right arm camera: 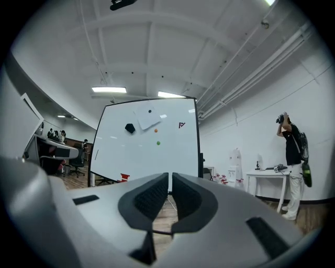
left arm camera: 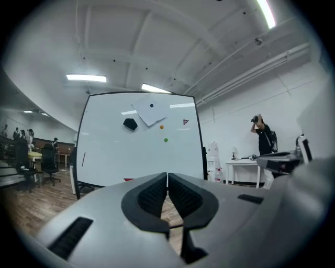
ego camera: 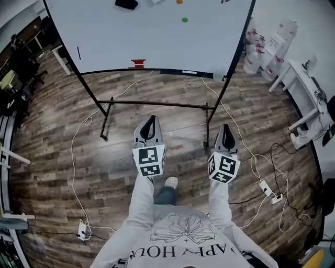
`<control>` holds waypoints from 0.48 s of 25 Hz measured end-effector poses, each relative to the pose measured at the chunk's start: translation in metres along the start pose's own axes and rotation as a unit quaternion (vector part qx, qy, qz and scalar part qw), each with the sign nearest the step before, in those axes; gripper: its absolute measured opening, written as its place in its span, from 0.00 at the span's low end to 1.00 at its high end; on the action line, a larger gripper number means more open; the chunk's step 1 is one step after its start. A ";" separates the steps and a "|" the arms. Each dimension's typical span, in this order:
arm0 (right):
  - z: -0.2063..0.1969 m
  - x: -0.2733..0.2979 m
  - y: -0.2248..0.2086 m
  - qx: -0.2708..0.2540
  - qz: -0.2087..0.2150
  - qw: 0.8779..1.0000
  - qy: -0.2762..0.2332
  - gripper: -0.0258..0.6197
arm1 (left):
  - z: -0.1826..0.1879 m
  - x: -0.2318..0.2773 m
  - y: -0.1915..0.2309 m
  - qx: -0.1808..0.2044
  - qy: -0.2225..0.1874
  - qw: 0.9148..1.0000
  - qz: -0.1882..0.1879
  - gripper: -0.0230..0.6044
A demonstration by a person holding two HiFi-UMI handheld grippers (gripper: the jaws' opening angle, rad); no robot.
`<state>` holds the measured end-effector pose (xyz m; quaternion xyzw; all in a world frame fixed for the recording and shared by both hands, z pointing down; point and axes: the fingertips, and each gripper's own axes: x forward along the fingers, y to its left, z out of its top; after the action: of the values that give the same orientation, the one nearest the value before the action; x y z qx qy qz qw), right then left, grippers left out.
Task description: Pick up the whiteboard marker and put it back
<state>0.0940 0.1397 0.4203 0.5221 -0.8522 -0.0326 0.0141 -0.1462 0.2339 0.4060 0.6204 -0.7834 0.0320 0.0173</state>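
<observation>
A person stands on a wood floor (ego camera: 47, 157) and holds both tongs level, side by side. The left tongs (ego camera: 152, 119) are pressed together with nothing between them. The right tongs (ego camera: 227, 127) are also closed, save for a sliver of gap, and are empty.

Ahead of both tongs, well apart from them, stands a whiteboard (ego camera: 157, 36) on a black frame. A thin dark stick (ego camera: 79, 53) lies against the board, ahead and left of the left tongs. It may be the marker, but it is too small to tell. A red item (ego camera: 138, 63) sits at the board's lower edge, ahead of the left tongs. Higher on the board are a black block (ego camera: 126, 4) and a green dot (ego camera: 184, 20). Far to the right of the right tongs, a person (right arm camera: 293, 146) stands by a white bench (right arm camera: 267, 174).
</observation>
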 end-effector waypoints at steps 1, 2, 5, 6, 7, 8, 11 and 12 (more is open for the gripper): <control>0.004 0.016 -0.001 0.000 -0.004 1.000 -0.002 0.05 | 0.005 0.017 0.003 0.002 -0.003 1.000 -0.006 0.05; 0.007 0.032 -0.001 0.000 -0.009 1.000 -0.004 0.05 | 0.010 0.035 0.006 0.003 -0.006 1.000 -0.012 0.05; 0.013 0.074 -0.002 0.001 -0.024 1.000 -0.007 0.05 | 0.018 0.083 0.017 0.002 -0.011 0.999 -0.031 0.05; 0.013 0.085 -0.002 0.002 -0.029 1.000 -0.006 0.05 | 0.020 0.098 0.019 0.002 -0.012 0.999 -0.036 0.05; 0.013 0.095 -0.002 0.003 -0.034 0.999 -0.006 0.05 | 0.021 0.111 0.022 0.001 -0.012 0.999 -0.041 0.05; 0.013 0.104 -0.003 0.004 -0.038 0.999 -0.005 0.05 | 0.021 0.124 0.023 0.001 -0.011 0.999 -0.046 0.05; 0.009 0.127 -0.004 0.004 -0.046 0.999 0.001 0.05 | 0.017 0.156 0.025 0.001 -0.002 0.998 -0.058 0.05; 0.007 0.133 -0.005 0.002 -0.048 0.999 0.004 0.05 | 0.015 0.164 0.024 0.001 0.001 0.998 -0.062 0.05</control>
<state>0.0374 0.0193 0.4114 0.5627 -0.8260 -0.0289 0.0148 -0.2075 0.0788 0.4017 0.6676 -0.7436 0.0320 0.0198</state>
